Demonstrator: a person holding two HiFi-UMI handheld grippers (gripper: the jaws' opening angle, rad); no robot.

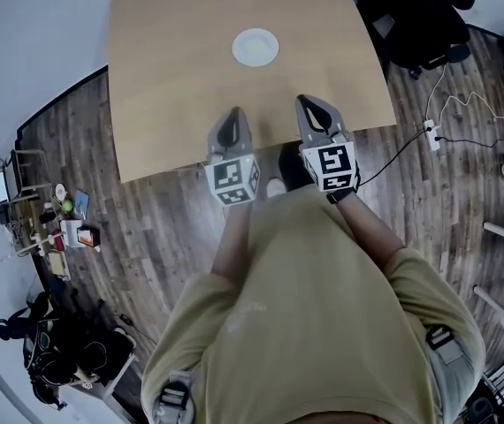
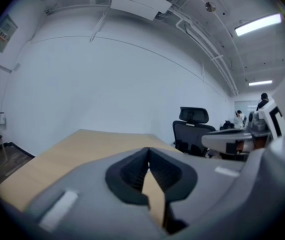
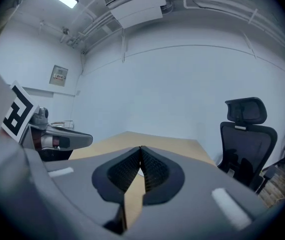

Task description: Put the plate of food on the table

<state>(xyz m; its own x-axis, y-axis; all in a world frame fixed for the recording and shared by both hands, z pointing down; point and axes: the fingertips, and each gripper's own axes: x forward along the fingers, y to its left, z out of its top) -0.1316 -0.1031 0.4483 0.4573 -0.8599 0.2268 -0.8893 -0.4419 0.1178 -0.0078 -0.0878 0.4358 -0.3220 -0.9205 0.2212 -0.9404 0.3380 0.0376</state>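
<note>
Fingers (image 2: 132, 176) together; left gripper (image 1: 232, 117), right gripper (image 1: 309, 104) point forward.

The person's left arm (image 1: 232, 237) and right arm (image 1: 371, 226) reach out in front, side by side. The left gripper (image 1: 232, 117) has its jaws pressed together, holding nothing. The right gripper (image 1: 312, 106) is closed and empty too.

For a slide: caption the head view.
Left gripper and right gripper, both shut and empty, over the table's near edge; white plate beyond.
</note>
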